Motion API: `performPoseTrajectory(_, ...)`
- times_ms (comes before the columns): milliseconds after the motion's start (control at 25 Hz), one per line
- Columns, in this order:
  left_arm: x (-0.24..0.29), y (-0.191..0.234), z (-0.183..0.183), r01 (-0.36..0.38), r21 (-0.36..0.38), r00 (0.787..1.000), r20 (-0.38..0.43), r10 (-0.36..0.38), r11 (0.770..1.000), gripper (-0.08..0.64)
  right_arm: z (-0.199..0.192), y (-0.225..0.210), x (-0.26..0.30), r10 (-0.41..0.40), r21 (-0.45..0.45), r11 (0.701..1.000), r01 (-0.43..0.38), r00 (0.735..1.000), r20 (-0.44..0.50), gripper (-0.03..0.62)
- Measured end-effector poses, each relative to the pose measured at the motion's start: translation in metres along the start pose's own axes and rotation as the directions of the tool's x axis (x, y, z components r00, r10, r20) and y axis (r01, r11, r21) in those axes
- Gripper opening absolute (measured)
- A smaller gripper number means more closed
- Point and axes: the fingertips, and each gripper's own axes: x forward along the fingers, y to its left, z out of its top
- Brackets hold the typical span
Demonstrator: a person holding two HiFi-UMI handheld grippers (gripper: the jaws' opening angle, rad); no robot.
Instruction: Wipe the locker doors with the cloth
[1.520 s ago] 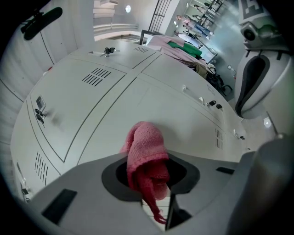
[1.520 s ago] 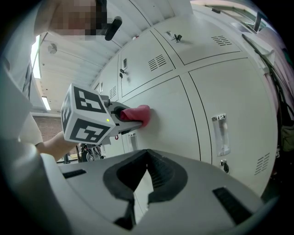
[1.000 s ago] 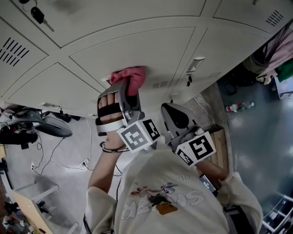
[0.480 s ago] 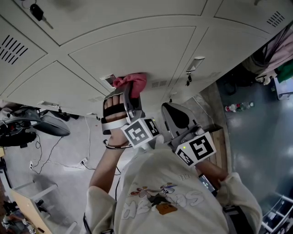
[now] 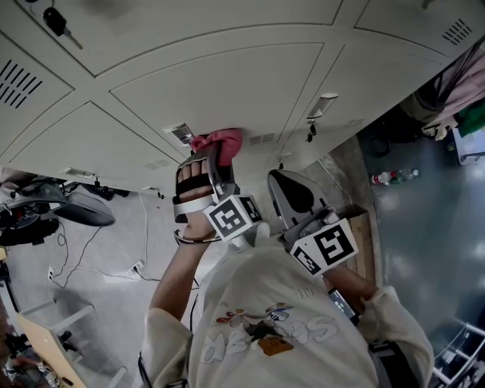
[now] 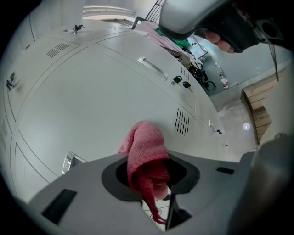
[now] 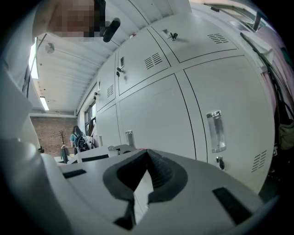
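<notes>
A pink cloth (image 5: pixel 220 142) is pressed against a pale grey locker door (image 5: pixel 227 83), near that door's label holder (image 5: pixel 180 133). My left gripper (image 5: pixel 214 158) is shut on the cloth. In the left gripper view the cloth (image 6: pixel 143 153) bulges out from between the jaws of the left gripper (image 6: pixel 149 176) onto the door (image 6: pixel 101 92). My right gripper (image 5: pixel 292 191) hangs back from the lockers, shut, with nothing in it. In the right gripper view the right gripper (image 7: pixel 146 156) faces a locker door (image 7: pixel 156 114).
A key (image 5: pixel 54 21) hangs from a lock at the upper left. A vent (image 5: pixel 263 139) and a handle (image 5: pixel 323 104) lie right of the cloth. On the floor are an office chair (image 5: pixel 83 208), cables (image 5: pixel 98 265), bottles (image 5: pixel 390 178) and a wooden crate (image 5: pixel 365 239).
My left gripper has slid the cloth a little down and to the right across the door, which uncovers the label holder. The right gripper has stayed put.
</notes>
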Motion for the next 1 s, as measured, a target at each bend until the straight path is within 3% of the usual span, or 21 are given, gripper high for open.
performPoseTrajectory(1000, 0.029, -0.061, -0.029, 0.105, 0.006, 0.994, -0.041, -0.105, 0.994, 0.110, -0.002, -0.011, 0.017, 0.001, 0.001, 1.000, -0.001, 1.000, -0.012, 0.002)
